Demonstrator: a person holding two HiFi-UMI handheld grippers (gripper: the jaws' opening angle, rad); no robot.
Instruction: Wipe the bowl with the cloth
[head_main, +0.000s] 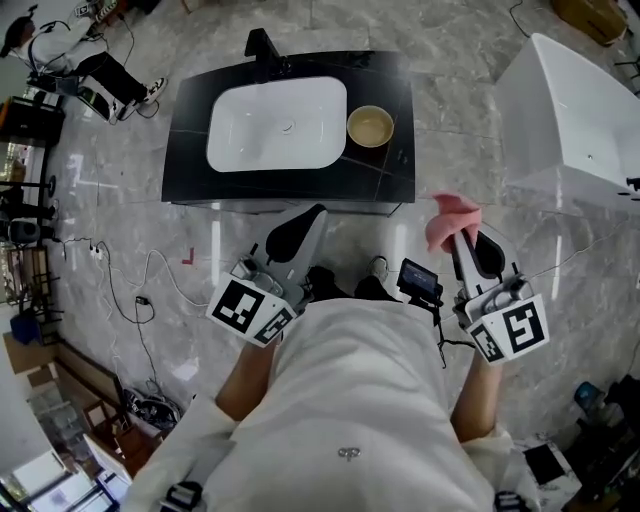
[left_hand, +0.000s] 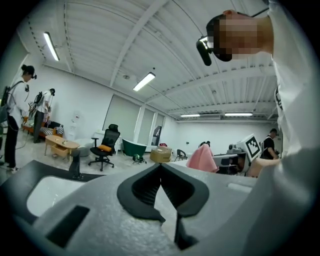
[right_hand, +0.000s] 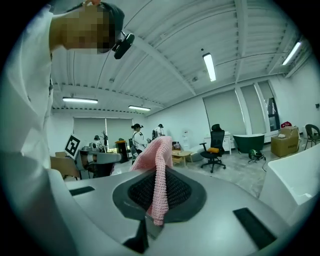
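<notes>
The right hand-held gripper (head_main: 458, 236), lower right of frame, grasps the pink cloth (head_main: 452, 214) by a narrow fold. The left hand-held gripper (head_main: 316, 214) is clenched and empty. The bowl (head_main: 370, 126) stands unbraced on the desk (head_main: 190, 150), upper centre, near its right edge. Risk: wiping pressure may push it off, or the cloth may slip free.

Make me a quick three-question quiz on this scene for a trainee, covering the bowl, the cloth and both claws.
1. True or false: the bowl stands inside the white sink.
2. Fill in: the left claw is ___, with nothing between its jaws.
3. Multiple choice: the pink cloth is A) in the bowl, B) clamped in the right claw, C) draped over the sink.

Key: 1 false, it stands on the black counter beside the sink; 2 shut; 3 B.
</notes>
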